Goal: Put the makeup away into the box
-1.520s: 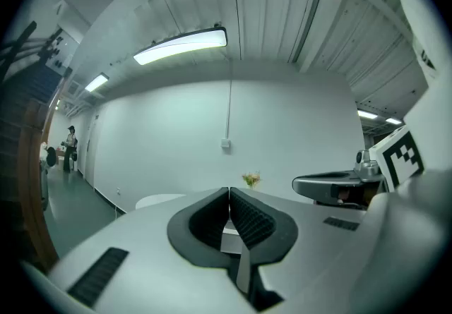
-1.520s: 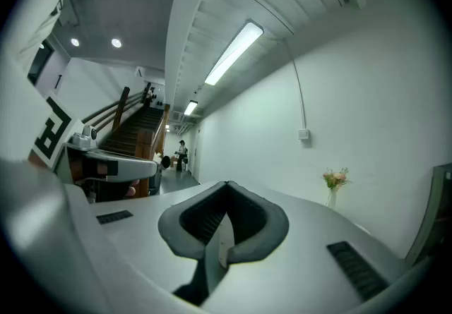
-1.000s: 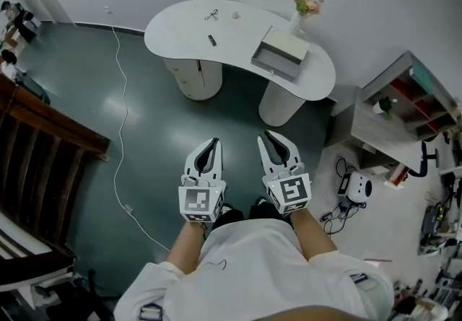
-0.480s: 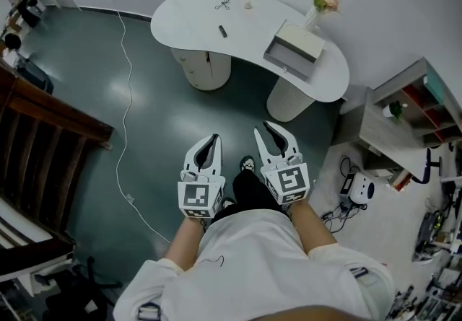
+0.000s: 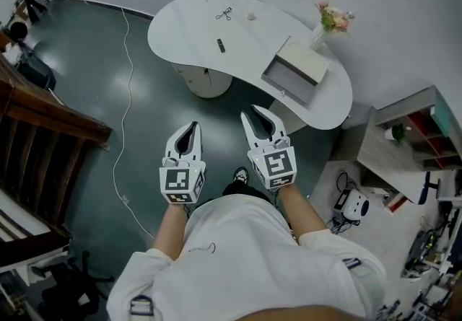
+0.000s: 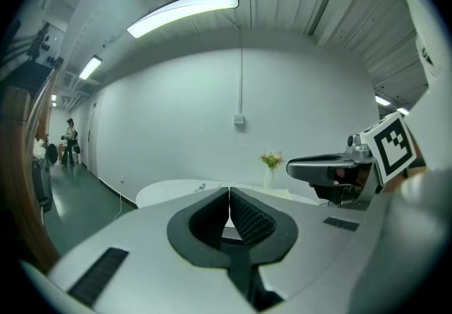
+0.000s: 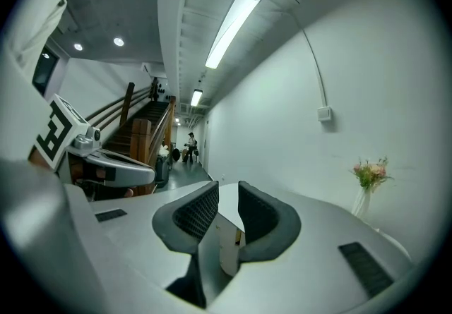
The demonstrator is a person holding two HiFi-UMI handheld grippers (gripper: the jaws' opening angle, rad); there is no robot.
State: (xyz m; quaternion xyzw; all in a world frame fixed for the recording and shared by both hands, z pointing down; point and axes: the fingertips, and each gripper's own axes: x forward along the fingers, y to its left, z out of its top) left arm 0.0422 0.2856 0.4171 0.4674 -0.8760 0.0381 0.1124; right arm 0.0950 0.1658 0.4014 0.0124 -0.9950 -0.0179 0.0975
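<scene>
The white kidney-shaped table (image 5: 188,24) stands ahead of me. An open cream box (image 5: 296,71) rests on its right part. Further left on the tabletop lie a small dark stick (image 5: 221,45), a scissor-like lash curler (image 5: 224,14) and a small round pale item (image 5: 250,16). Both grippers hang in the air over the dark floor, short of the table. My left gripper (image 5: 192,127) (image 6: 229,192) has its pads together with nothing in them. A gap shows between the pads of my right gripper (image 5: 258,112) (image 7: 227,192), and nothing is between them.
A vase of pink flowers (image 5: 332,20) stands at the table's back edge beside the box. A white cable (image 5: 124,96) runs across the floor at left, next to a wooden stair rail (image 5: 50,114). A shelf unit (image 5: 415,128) and a small white device (image 5: 354,204) sit at right.
The person has walked toward the table, and both grippers now sit closer to its near edge. The right jaws stand a little wider than a second ago.
</scene>
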